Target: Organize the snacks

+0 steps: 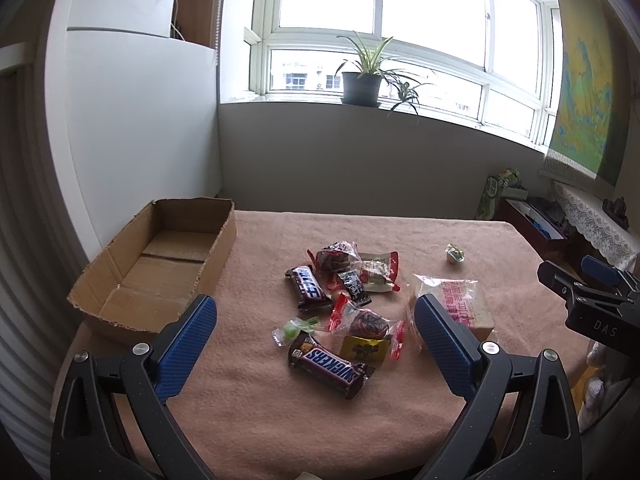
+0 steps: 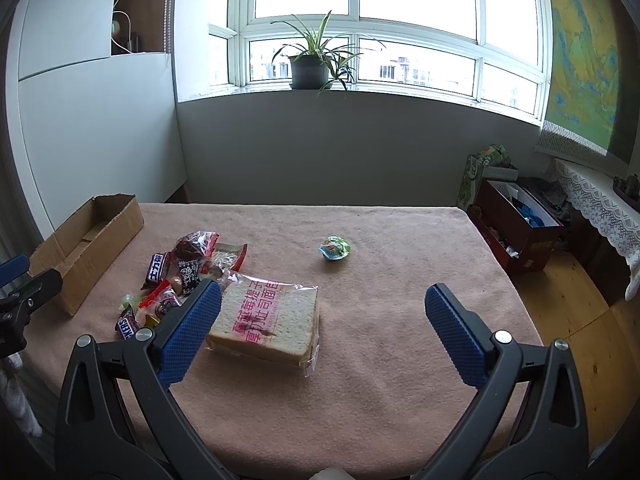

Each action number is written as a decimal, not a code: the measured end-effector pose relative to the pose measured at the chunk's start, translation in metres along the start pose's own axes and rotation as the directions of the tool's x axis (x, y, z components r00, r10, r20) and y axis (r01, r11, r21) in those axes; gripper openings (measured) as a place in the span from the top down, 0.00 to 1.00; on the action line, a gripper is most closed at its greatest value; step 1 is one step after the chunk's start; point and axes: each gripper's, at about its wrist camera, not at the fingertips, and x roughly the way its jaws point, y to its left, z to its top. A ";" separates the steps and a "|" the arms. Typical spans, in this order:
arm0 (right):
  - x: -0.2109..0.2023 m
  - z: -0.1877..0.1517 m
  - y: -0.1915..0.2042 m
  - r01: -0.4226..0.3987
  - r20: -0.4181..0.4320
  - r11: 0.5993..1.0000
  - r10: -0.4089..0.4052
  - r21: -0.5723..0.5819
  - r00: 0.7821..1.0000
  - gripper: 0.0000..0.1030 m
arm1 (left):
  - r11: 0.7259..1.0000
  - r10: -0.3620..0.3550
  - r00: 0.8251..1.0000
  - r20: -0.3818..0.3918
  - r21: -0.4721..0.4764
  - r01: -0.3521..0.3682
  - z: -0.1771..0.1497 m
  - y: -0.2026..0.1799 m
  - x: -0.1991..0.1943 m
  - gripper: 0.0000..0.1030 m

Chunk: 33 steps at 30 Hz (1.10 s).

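Several wrapped snacks lie in a heap on the pink cloth: a Snickers bar (image 1: 328,366), a second Snickers bar (image 1: 307,287), a green candy (image 1: 291,330) and red-wrapped sweets (image 1: 366,322). A bagged slice of bread (image 2: 266,320) lies to their right, and a small jelly cup (image 2: 334,247) sits apart further back. An empty cardboard box (image 1: 160,268) stands at the table's left. My left gripper (image 1: 316,316) hangs open above the heap. My right gripper (image 2: 322,304) hovers open just right of the bread, holding nothing.
The table's cloth (image 2: 360,360) reaches the near edge. A low red box (image 2: 516,232) with clutter stands on the wooden floor to the right. A lace-covered shelf (image 2: 596,204) lines the right wall. A potted plant (image 2: 308,68) stands on the windowsill.
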 end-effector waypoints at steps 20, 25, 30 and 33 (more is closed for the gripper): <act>-0.005 0.004 0.001 0.003 0.012 1.000 -0.003 -0.002 1.000 0.00 | 1.000 0.000 1.000 0.009 0.011 0.000 0.002 -0.001 -0.003 0.04; -0.005 0.004 0.000 0.005 0.011 1.000 -0.005 -0.001 1.000 0.00 | 1.000 -0.001 1.000 0.009 0.011 0.001 0.002 -0.001 -0.003 0.04; -0.005 0.004 0.000 0.005 0.011 1.000 -0.005 -0.002 1.000 0.00 | 1.000 -0.002 1.000 0.010 0.012 0.002 0.002 -0.003 -0.004 0.04; -0.005 0.005 0.001 0.004 0.007 1.000 -0.004 -0.002 1.000 0.00 | 1.000 -0.003 1.000 0.009 0.013 0.002 0.002 -0.003 -0.003 0.04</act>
